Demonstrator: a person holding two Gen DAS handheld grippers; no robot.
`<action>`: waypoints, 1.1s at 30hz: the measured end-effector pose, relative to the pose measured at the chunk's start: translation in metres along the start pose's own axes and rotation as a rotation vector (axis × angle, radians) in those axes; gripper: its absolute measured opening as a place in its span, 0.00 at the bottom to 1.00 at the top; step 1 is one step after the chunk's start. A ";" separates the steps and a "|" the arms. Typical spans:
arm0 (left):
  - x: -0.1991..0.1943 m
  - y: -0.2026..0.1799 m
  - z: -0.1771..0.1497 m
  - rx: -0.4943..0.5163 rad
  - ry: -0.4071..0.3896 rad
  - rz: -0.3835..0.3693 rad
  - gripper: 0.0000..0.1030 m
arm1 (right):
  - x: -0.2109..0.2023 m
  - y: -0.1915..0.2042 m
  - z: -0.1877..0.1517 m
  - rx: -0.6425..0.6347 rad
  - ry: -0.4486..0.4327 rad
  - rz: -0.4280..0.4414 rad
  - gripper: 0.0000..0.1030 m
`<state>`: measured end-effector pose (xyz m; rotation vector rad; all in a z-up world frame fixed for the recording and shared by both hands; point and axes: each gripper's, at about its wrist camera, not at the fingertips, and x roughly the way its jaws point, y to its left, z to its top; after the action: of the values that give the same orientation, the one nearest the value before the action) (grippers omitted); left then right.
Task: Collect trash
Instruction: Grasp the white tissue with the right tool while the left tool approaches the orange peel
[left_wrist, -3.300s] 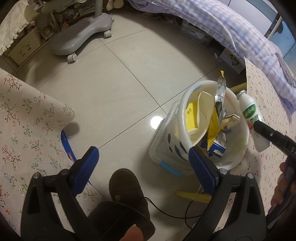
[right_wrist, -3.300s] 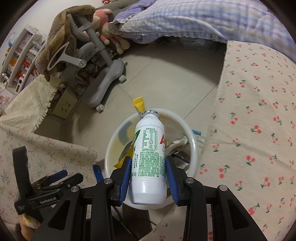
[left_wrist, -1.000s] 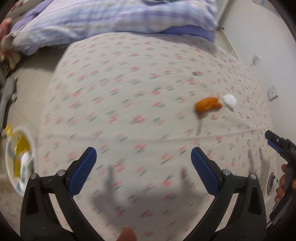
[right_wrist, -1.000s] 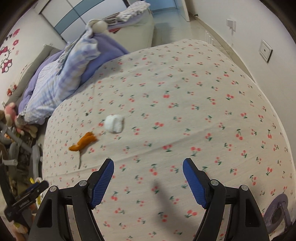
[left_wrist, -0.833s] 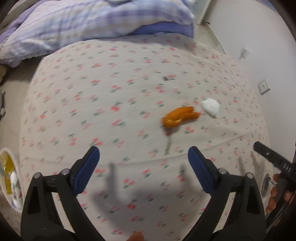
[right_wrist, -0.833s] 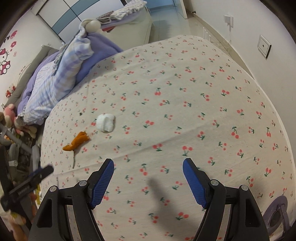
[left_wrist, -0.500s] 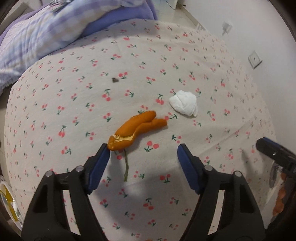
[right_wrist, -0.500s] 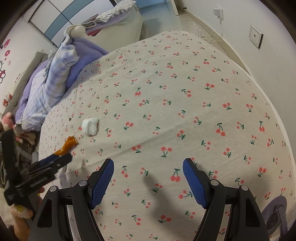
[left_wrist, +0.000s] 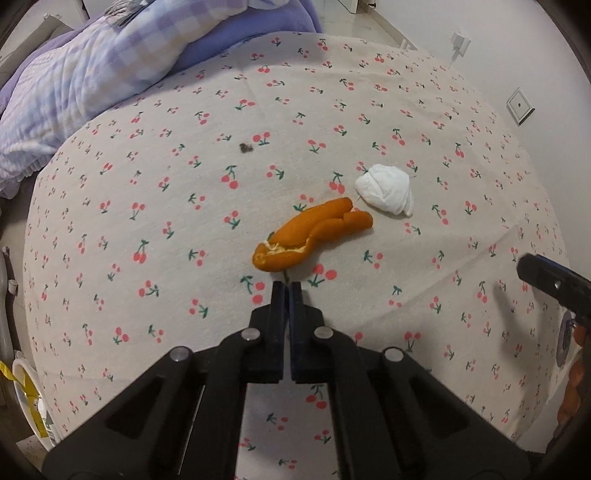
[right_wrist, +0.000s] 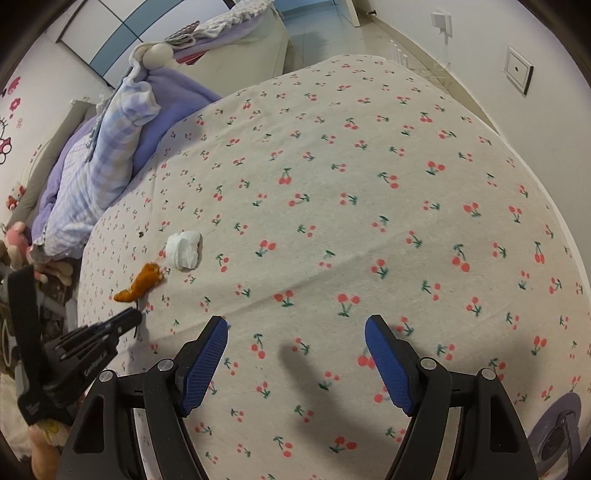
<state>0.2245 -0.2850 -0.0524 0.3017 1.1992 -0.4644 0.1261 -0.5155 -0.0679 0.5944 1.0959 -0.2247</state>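
L gripper (left_wrist: 287, 286) closed, R gripper (right_wrist: 296, 328) open.

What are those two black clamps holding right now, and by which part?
The left gripper has its fingers shut on the thin stem sticking out of the orange peel; the peel itself lies free on the bedsheet. The right gripper is open and empty.

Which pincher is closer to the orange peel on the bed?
The left. The left gripper is shut with its tips just short of the orange peel. The right gripper is open, well off to the peel's side.
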 end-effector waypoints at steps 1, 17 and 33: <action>-0.004 0.004 -0.005 -0.005 -0.004 -0.002 0.02 | 0.001 0.003 0.001 -0.003 -0.007 0.005 0.76; -0.059 0.106 -0.066 -0.186 -0.045 0.026 0.01 | 0.035 0.067 0.017 -0.032 -0.028 0.076 0.76; -0.042 0.147 -0.077 -0.292 -0.046 -0.023 0.58 | 0.082 0.129 0.027 -0.263 -0.069 -0.068 0.45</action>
<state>0.2220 -0.1142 -0.0421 0.0260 1.2088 -0.3086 0.2431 -0.4146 -0.0877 0.3132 1.0583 -0.1553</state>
